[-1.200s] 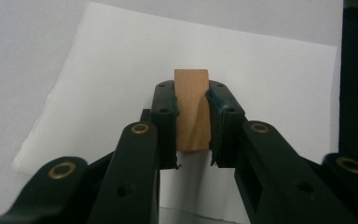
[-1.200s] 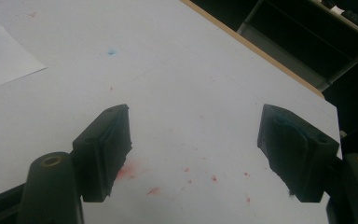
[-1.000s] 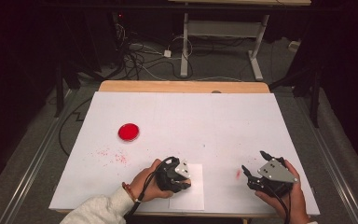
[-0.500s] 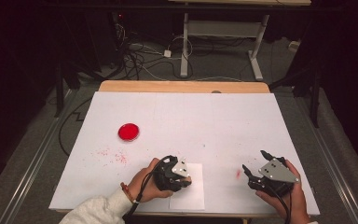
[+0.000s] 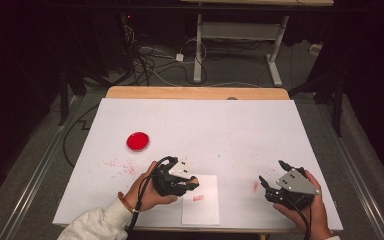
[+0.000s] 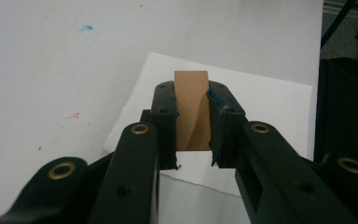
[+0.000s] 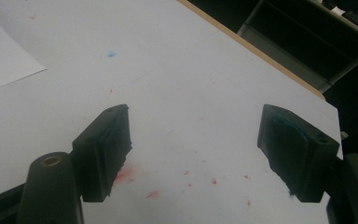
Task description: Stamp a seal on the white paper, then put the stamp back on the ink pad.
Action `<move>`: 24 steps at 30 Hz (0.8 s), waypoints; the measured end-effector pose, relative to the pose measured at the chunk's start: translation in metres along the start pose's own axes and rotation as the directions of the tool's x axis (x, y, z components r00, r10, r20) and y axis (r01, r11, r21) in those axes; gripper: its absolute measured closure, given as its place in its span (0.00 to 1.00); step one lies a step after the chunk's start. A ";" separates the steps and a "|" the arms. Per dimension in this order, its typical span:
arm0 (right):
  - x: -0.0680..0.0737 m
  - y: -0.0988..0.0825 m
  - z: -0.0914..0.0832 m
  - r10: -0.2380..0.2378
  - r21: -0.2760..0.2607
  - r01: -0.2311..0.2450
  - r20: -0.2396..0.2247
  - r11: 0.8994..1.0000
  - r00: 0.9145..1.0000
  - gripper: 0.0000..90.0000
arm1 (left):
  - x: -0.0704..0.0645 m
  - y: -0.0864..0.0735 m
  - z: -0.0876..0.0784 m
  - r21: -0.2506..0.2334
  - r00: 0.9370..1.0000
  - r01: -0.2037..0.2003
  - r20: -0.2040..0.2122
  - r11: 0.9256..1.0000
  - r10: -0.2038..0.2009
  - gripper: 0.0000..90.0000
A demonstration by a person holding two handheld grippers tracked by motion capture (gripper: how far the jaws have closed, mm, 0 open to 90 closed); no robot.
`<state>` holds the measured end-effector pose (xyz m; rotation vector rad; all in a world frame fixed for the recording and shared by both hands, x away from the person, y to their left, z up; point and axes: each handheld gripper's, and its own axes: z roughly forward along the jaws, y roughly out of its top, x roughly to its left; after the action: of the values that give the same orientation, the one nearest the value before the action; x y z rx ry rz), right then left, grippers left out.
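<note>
High view: left gripper low over the left edge of the paper sheet, clamped on a small wooden block. Red stamped mark on the sheet, just nearward of the block. Red ink pad well up and left of the sheet on the white table cover. Right gripper well to the right of the sheet, jaws apart, nothing between them, beside a red smear.

Left gripper view: wooden block pinched between both jaws of the left gripper, long axis along the jaws, its far end out over the paper sheet. Block's underside and its contact with the sheet hidden.

Right gripper view: right gripper spread wide over red flecks on the table cover; corner of the paper sheet off to the left.

Judgement: likely a stamp; next press turns on the block sitting directly above the sheet, bare paper lying farther along its long axis. Left hand far nearer.

Against a second ago: left gripper turned and shifted slightly over the sheet; right gripper much as it was.
</note>
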<state>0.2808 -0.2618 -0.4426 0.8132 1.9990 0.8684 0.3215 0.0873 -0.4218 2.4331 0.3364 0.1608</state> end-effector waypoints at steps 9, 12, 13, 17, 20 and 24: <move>-0.001 0.000 0.002 0.001 0.003 -0.001 -0.001 1.000 1.000 0.29 | 0.005 -0.003 -0.003 0.002 1.000 0.007 -0.009 1.000 -0.007 0.82; -0.001 0.000 0.002 -0.002 0.002 0.002 -0.001 1.000 1.000 0.29 | 0.006 -0.003 -0.005 0.001 1.000 0.007 -0.015 1.000 -0.007 0.81; -0.001 0.000 0.002 -0.001 0.003 0.001 -0.001 1.000 1.000 0.29 | 0.007 -0.003 -0.006 0.001 1.000 0.008 -0.019 1.000 -0.008 0.82; -0.002 0.000 0.002 -0.002 0.004 0.002 0.001 1.000 1.000 0.29 | 0.010 -0.005 -0.008 0.001 1.000 0.014 -0.028 1.000 -0.014 0.82; -0.001 0.000 0.001 -0.002 0.003 0.002 0.001 1.000 1.000 0.29 | 0.012 -0.006 -0.009 -0.001 0.999 0.019 -0.037 1.000 -0.019 0.81; -0.001 0.000 0.001 -0.006 0.005 0.006 -0.001 1.000 1.000 0.29 | 0.016 -0.007 -0.012 -0.005 0.999 0.026 -0.045 1.000 -0.027 0.82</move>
<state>0.2822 -0.2618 -0.4429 0.8094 2.0043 0.8611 0.3330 0.1045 -0.4168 2.4224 0.3875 0.2043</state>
